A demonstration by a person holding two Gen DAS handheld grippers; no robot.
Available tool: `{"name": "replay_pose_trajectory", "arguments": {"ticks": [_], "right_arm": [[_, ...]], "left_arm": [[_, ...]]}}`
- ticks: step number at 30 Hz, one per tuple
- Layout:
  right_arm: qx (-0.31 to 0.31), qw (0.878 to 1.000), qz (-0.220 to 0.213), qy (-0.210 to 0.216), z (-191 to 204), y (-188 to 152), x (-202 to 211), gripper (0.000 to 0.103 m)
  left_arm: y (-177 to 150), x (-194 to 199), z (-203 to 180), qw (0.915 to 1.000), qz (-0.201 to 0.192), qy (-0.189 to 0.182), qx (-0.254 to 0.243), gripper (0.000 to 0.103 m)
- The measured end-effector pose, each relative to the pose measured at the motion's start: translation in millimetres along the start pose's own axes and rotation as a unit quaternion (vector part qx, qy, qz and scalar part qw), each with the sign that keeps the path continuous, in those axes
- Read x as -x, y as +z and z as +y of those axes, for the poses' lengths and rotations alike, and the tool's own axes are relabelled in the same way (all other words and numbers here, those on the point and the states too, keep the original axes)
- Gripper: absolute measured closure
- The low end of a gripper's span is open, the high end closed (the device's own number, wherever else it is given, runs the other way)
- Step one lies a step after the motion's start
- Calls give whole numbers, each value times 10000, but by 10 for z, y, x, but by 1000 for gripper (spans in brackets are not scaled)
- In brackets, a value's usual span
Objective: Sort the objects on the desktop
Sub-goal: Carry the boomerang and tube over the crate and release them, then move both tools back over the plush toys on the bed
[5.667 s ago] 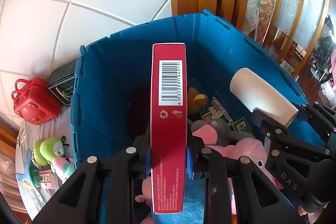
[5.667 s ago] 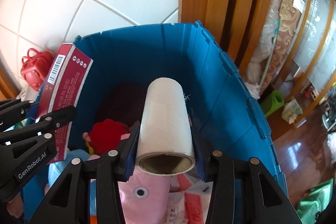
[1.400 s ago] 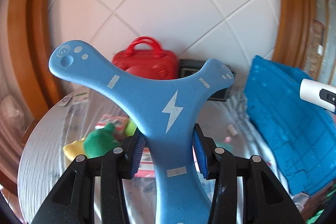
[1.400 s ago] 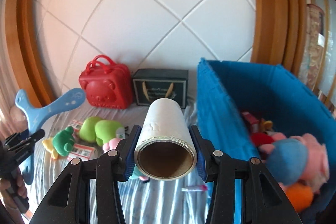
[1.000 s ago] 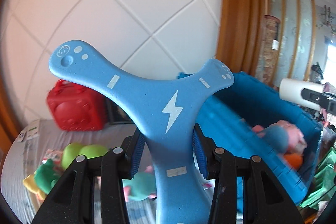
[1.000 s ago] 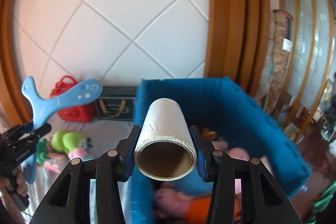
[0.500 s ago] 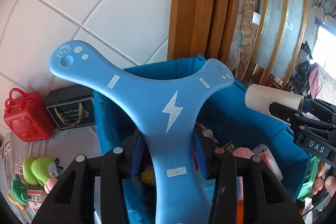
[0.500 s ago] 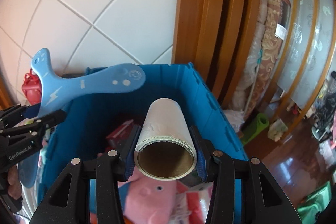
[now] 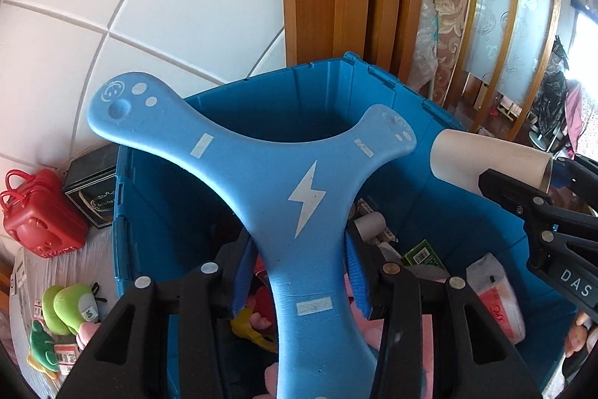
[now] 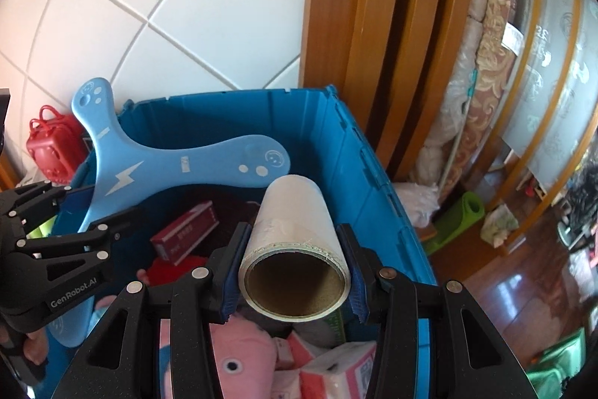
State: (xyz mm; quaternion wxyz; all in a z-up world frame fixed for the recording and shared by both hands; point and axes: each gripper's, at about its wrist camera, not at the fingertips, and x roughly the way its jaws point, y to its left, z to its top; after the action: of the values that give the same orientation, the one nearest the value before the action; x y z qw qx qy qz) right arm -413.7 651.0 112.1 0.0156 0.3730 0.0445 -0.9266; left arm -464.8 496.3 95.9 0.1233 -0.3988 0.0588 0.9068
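My left gripper (image 9: 299, 272) holds a blue three-armed boomerang (image 9: 284, 182) with a white lightning mark over the open blue bin (image 9: 373, 88); its jaws stand slightly apart from the stem. In the right wrist view the boomerang (image 10: 179, 167) hangs over the bin's left side. My right gripper (image 10: 295, 272) is shut on a white roll with a cardboard core (image 10: 293, 234), above the bin (image 10: 336, 144). The roll also shows in the left wrist view (image 9: 486, 163). The bin holds a red box (image 10: 183, 234), pink plush toys (image 10: 239, 354) and tissue packs (image 10: 336, 373).
A red toy case (image 9: 37, 223) and a dark gift box (image 9: 93, 193) stand left of the bin by the tiled wall. Green plush toys (image 9: 63, 316) lie on the striped table. Wooden door frames (image 10: 373, 25) and a rolled carpet (image 10: 497, 43) stand behind the bin.
Both grippers swung from the table to above the bin. The left gripper dropped the red box into the bin earlier and now carries the boomerang. Its jaws look wider than half a second ago.
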Motion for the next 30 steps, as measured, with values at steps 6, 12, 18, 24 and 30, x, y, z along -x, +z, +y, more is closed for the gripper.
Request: {"name": "replay_pose_trajectory", "arguments": {"ticks": [6, 12, 18, 24, 30], "right_arm": [[-27, 9999, 97, 49, -33, -9, -103, 58], [-142, 9999, 30, -9, -63, 8, -115, 43], [-160, 9988, -355, -304, -36, 45, 124, 0], [-201, 9977, -588, -257, -17, 57, 412, 0], [-261, 9955, -906, 86, 118, -2, 803, 0]], "left_arm": [[-19, -174, -47, 9996, 239, 20, -124, 59], [-73, -202, -22, 9990, 318, 293, -101, 33], [-90, -29, 83, 9995, 107, 287, -80, 28], [-145, 329, 242, 9997, -243, -57, -25, 28], [-334, 908, 414, 9946, -1036, -4, -12, 28]]}}
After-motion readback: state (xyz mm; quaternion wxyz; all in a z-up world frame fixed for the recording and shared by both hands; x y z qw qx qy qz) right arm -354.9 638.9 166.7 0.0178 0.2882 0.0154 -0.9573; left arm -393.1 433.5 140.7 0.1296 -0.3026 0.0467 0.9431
